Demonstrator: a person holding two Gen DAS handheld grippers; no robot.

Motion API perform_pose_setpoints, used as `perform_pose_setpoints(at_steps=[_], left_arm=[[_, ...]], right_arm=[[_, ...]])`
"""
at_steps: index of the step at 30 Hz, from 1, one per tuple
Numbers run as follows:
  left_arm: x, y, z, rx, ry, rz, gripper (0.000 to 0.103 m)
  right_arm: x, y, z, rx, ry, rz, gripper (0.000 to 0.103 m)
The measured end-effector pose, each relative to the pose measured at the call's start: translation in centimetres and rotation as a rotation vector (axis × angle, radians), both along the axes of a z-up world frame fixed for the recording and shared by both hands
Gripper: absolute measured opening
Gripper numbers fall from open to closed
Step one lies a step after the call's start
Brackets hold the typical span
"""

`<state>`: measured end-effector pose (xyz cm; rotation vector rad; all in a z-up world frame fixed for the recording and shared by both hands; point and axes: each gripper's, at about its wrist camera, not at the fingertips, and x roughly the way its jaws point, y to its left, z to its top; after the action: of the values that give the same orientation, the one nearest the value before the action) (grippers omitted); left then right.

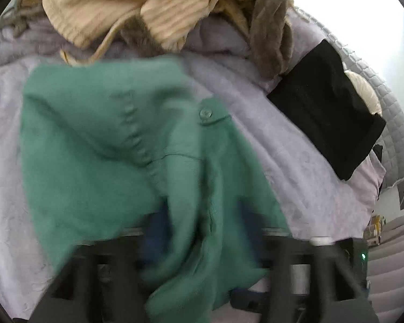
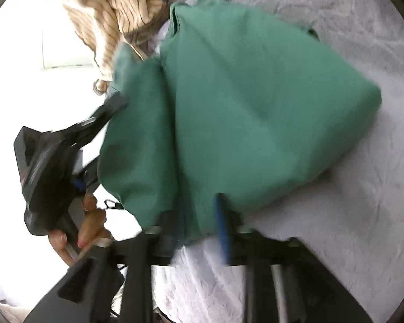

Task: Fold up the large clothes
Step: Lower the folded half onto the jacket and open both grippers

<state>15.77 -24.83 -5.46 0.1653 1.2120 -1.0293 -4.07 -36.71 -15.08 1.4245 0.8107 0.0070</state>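
Cardigan (image 1: pixel 115 134) seemingly between both tongs

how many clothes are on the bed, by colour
green: 1, the green garment, held up by both tongs
black: 1, the folded black item
cream striped: 1, the striped top in the pile
grey-brown: 1, the fuzzy piece in the same pile
total: 4 that I can tell apart; the pile may hide more
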Motion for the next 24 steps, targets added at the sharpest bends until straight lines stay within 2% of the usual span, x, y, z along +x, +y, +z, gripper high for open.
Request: perform_pose_setpoints(at_steps=[1,6,10,12,17,22,24], left_arm=[[-0.1,0.4,0.8,-0.027,-0.024,0.008,0.076],[0.3,2.6,3.2,-0.036,-0.078,0.029,0.077],[2.4,6.4,3.8,-0.024,-0.12,0.144,0.078],[4.3,8.2,3.1,0.014,-0.148,0.224,0.078],[9.1,11.9,0.2,0.095,-0.144,0.379,0.078],[11.9,12.7,-3.5,0.167,-0.128,0.427,0.078],[12.2,12.7,-4.5,0.168,-0.119,0.434,0.078]], right_arm=[[0.0,-0.4,0.2,0.006,-0.021,-0.015,0.059],[2.0,-2.2,0.9,0.069,-0.098,-0.091,0.065],[4.5,-4.4,0.8,0.083,-0.1,-0.082,0.065],[7.5,-5.2,1.1,0.062,-0.095,-0.049,0.065],[14.2,-6.6,2.1,-0.031,-0.087,0.092,0.065],[20.1,-7.1,2.3,-0.127,-0.056,0.224,0.065],[21.5,-6.8,1.9,-0.145,-0.044,0.26,0.064]])
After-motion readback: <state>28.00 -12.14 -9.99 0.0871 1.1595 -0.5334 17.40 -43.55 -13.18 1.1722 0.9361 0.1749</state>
